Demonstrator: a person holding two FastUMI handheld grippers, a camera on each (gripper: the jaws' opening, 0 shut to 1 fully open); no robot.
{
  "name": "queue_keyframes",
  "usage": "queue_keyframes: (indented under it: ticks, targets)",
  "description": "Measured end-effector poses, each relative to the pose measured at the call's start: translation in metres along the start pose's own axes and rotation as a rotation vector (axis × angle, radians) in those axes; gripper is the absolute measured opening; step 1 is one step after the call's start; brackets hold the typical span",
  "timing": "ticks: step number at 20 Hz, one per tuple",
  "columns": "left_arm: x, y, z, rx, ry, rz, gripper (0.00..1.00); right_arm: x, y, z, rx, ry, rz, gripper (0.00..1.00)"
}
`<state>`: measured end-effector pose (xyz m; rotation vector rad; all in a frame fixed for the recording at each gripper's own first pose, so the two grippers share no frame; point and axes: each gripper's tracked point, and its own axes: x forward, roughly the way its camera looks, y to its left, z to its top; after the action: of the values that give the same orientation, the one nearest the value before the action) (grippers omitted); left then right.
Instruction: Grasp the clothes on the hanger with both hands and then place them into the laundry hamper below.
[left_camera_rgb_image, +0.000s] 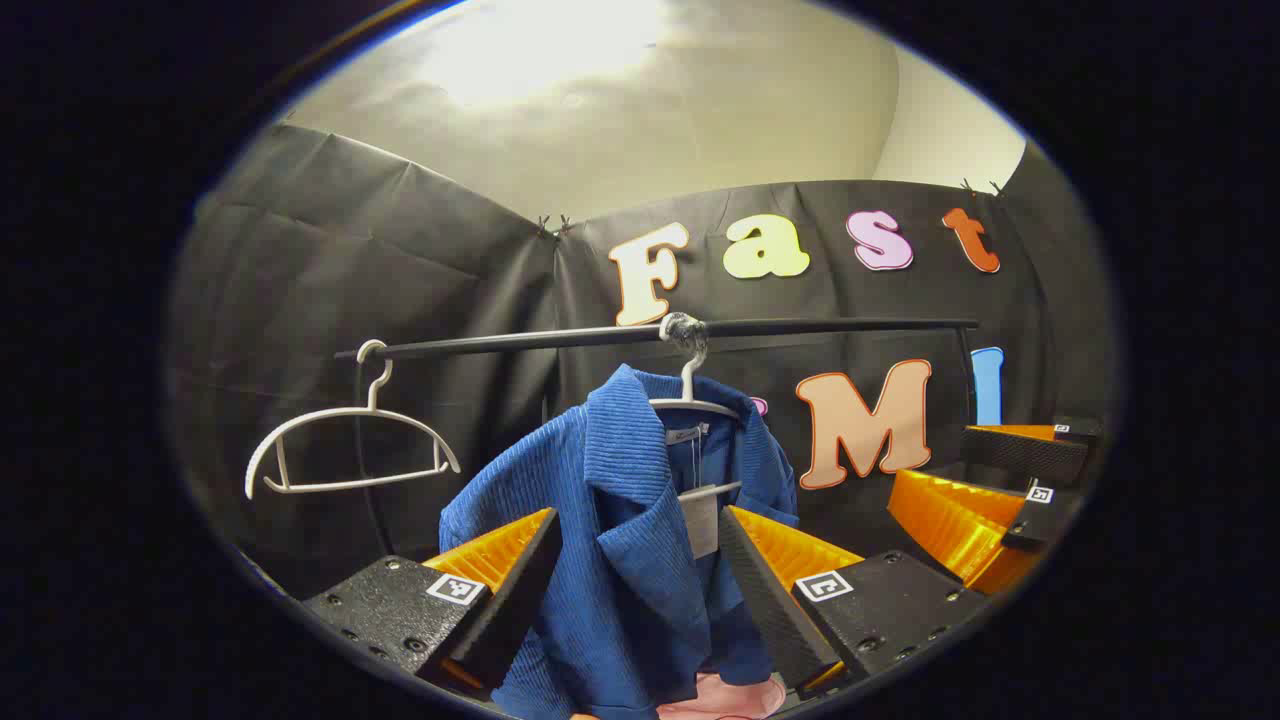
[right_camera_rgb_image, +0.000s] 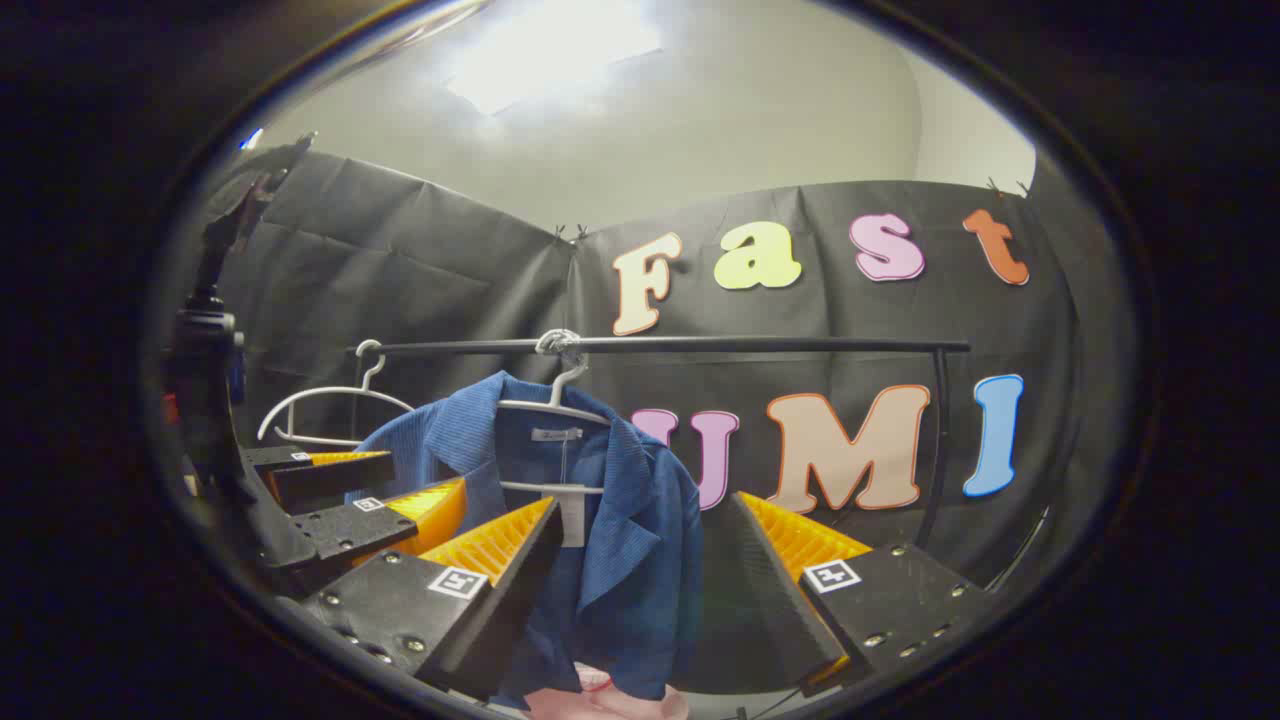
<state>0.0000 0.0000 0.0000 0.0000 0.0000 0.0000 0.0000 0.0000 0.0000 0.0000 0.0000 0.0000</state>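
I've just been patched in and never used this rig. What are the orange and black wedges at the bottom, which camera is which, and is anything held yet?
The wedges are gripper fingers. A person holds one two-finger gripper in each hand, and a fisheye camera rides on each, looking forward along its fingers.

In the left gripper view, the left gripper is open, with the blue jacket seen between its fingers but not pinched. The other gripper shows at the right edge.

In the right gripper view, the right gripper is open too, with the jacket just left of centre.

Nothing is held. The jacket hangs on a white hanger from a black rail. An empty hanger hangs at the rail's left end. Something pink shows below the jacket; I cannot tell what it is.
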Motion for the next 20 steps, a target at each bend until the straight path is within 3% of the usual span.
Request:
queue_keyframes:
  ticks: [2, 13, 20]
  targets:
    - [0.003, 0.002, -0.005, 0.006, 0.010, 0.009, 0.96, -0.003, -0.002, -0.001, -0.011, 0.001, -0.007, 0.99]
    - [0.021, -0.003, -0.036, 0.006, 0.070, 0.045, 0.97, 0.012, -0.015, -0.010, -0.024, 0.007, -0.006, 0.96]
    - [0.045, 0.010, -0.066, 0.059, 0.108, 0.138, 0.96, 0.035, -0.024, -0.022, -0.032, 0.030, 0.029, 0.99]
